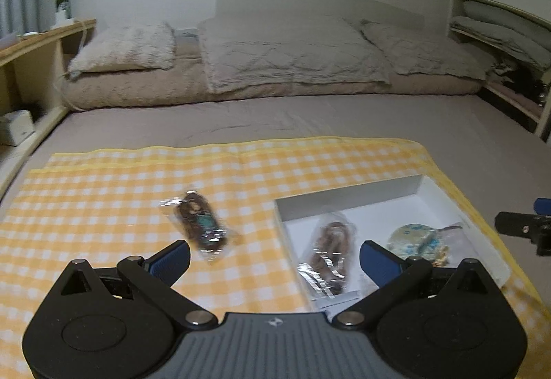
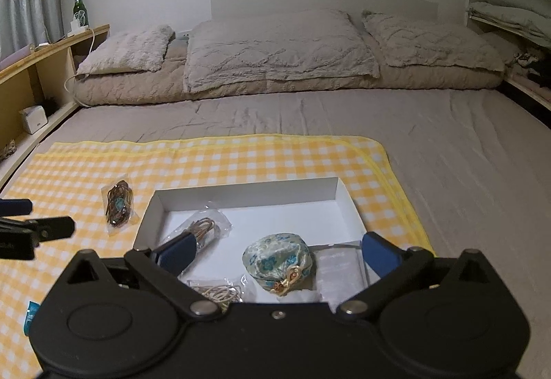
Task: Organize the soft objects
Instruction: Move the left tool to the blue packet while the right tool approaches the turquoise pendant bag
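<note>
Packet (image 1: 201,226) of brown cord with a teal piece, sealed in clear film, lies on the checked cloth (image 1: 103,193) on the bed, just left of the white box (image 1: 347,198) — the one item outside it. Box contents: two cord packets and a brocade pouch (image 2: 278,260). Left claw (image 1: 274,256) hovers wide and empty, the packet just ahead of its left finger; right claw (image 2: 277,253) is wide and empty over the box. Likely step: centre the left claw on the packet, pinch its bulky middle — not the slippery film edge — then lift it over the box's left wall.
</note>
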A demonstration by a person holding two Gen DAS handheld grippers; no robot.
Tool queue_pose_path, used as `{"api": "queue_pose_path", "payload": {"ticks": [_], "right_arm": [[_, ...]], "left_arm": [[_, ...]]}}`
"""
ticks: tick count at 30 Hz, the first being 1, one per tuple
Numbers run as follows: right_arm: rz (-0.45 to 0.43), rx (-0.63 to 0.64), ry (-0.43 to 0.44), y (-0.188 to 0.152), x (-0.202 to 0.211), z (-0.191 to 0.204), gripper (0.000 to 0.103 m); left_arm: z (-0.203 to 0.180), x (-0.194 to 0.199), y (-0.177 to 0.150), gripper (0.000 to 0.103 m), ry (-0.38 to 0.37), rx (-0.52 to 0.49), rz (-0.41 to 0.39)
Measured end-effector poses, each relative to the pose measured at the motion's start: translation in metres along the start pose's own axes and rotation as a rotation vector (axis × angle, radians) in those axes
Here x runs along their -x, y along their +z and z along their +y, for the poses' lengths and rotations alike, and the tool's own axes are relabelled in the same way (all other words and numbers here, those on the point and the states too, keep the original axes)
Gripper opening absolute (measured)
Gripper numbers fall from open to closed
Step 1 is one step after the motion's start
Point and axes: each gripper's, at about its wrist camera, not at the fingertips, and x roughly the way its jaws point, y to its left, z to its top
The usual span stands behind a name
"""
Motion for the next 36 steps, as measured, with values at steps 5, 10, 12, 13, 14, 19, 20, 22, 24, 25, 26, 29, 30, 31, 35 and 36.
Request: {"api": "queue_pose_path", "payload": {"ticks": [5, 10, 12, 13, 14, 19, 20, 22, 24, 25, 26, 29, 30, 31, 35, 36], "right_arm": [[-0.003, 0.004, 0.012, 0.003, -0.006, 0.008, 0.103], [0.002, 0.017, 0.029, 0.006, -0.016, 0.025, 0.103], [0.002, 0.024, 0.038, 0.009, -0.020, 0.033, 0.103], [0.002, 0.028, 0.045, 0.011, -0.023, 0.038, 0.103], [0.003, 0.032, 0.053, 0.012, -0.026, 0.042, 0.103], [0.011, 0.059, 0.087, 0.018, -0.039, 0.069, 0.103], [0.012, 0.066, 0.096, 0.020, -0.042, 0.075, 0.103], [0.012, 0.074, 0.111, 0.022, -0.046, 0.085, 0.103], [0.013, 0.085, 0.126, 0.025, -0.051, 0.096, 0.103], [0.014, 0.092, 0.134, 0.026, -0.054, 0.101, 0.103], [0.015, 0.101, 0.141, 0.027, -0.056, 0.106, 0.103], [0.018, 0.129, 0.155, 0.030, -0.066, 0.121, 0.103], [0.019, 0.136, 0.159, 0.031, -0.069, 0.125, 0.103], [0.020, 0.142, 0.166, 0.033, -0.074, 0.130, 0.103], [0.019, 0.158, 0.183, 0.038, -0.088, 0.149, 0.103], [0.018, 0.162, 0.188, 0.039, -0.092, 0.154, 0.103]], "left_arm": [[0.025, 0.009, -0.006, 0.103, 0.050, 0.020, 0.006], [0.050, 0.018, -0.011, 0.103, 0.081, 0.062, 0.009], [0.059, 0.022, -0.015, 0.103, 0.092, 0.080, 0.010], [0.063, 0.025, -0.017, 0.103, 0.099, 0.087, 0.007], [0.068, 0.027, -0.020, 0.103, 0.106, 0.090, 0.005], [0.085, 0.039, -0.036, 0.103, 0.160, 0.088, -0.003], [0.088, 0.041, -0.040, 0.103, 0.166, 0.092, 0.002], [0.094, 0.043, -0.049, 0.103, 0.164, 0.108, 0.016], [0.100, 0.044, -0.059, 0.103, 0.160, 0.125, 0.030], [0.103, 0.044, -0.065, 0.103, 0.163, 0.135, 0.036], [0.106, 0.045, -0.071, 0.103, 0.169, 0.144, 0.042], [0.115, 0.044, -0.090, 0.103, 0.177, 0.180, 0.074], [0.118, 0.043, -0.097, 0.103, 0.173, 0.198, 0.091], [0.121, 0.041, -0.102, 0.103, 0.169, 0.218, 0.104], [0.126, 0.032, -0.123, 0.103, 0.170, 0.278, 0.153], [0.126, 0.030, -0.128, 0.103, 0.173, 0.292, 0.166]]}}
